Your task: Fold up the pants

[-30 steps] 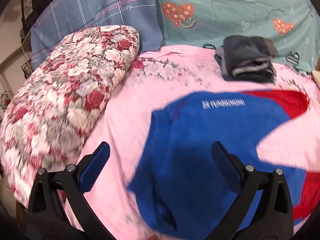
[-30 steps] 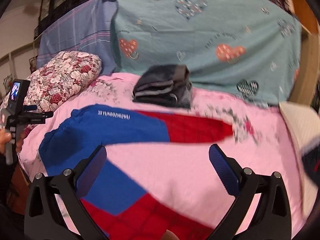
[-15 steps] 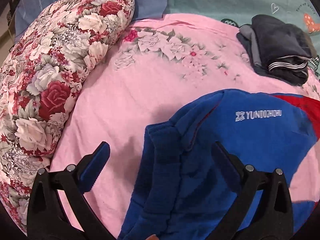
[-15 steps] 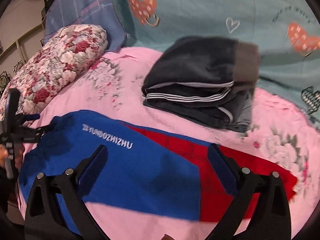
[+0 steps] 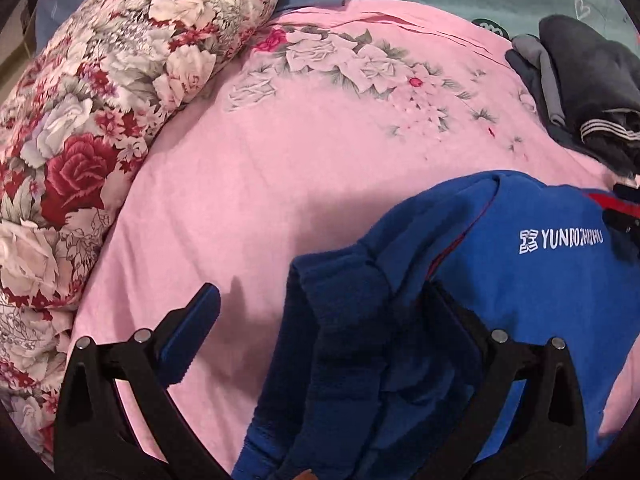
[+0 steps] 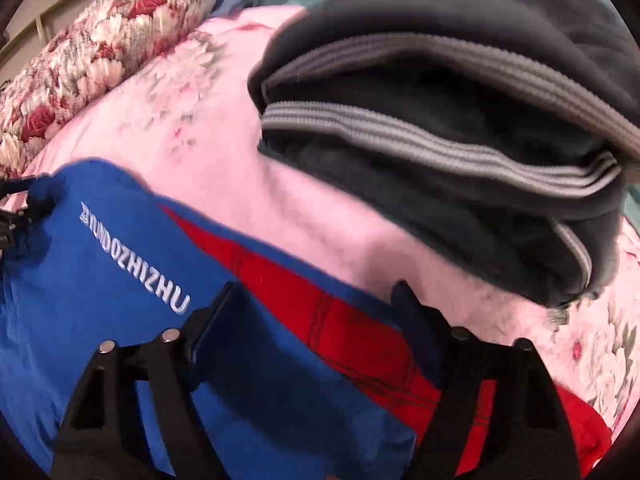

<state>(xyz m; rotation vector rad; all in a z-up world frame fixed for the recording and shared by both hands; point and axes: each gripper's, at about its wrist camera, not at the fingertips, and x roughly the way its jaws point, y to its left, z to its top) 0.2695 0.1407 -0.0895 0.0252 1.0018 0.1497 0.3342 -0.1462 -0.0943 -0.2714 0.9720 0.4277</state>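
Observation:
Blue and red pants (image 5: 532,280) with white "YUNDOZHIZHU" lettering lie on the pink floral bedspread (image 5: 320,152). My left gripper (image 5: 320,312) is open, low over the bunched blue waistband end, one finger over pink sheet, the other over the blue cloth. My right gripper (image 6: 316,304) is open, low over the pants (image 6: 120,280) where blue meets the red stripe, fingers straddling the far edge.
A stack of folded dark grey clothes (image 6: 460,112) lies just beyond the pants, also at the right edge of the left wrist view (image 5: 588,96). A floral bolster pillow (image 5: 100,128) lies along the left. Teal and blue sheets hang behind.
Both grippers have moved forward and down towards the pants. The right one has come close to the pants' far edge, and the dark folded stack now fills its view.

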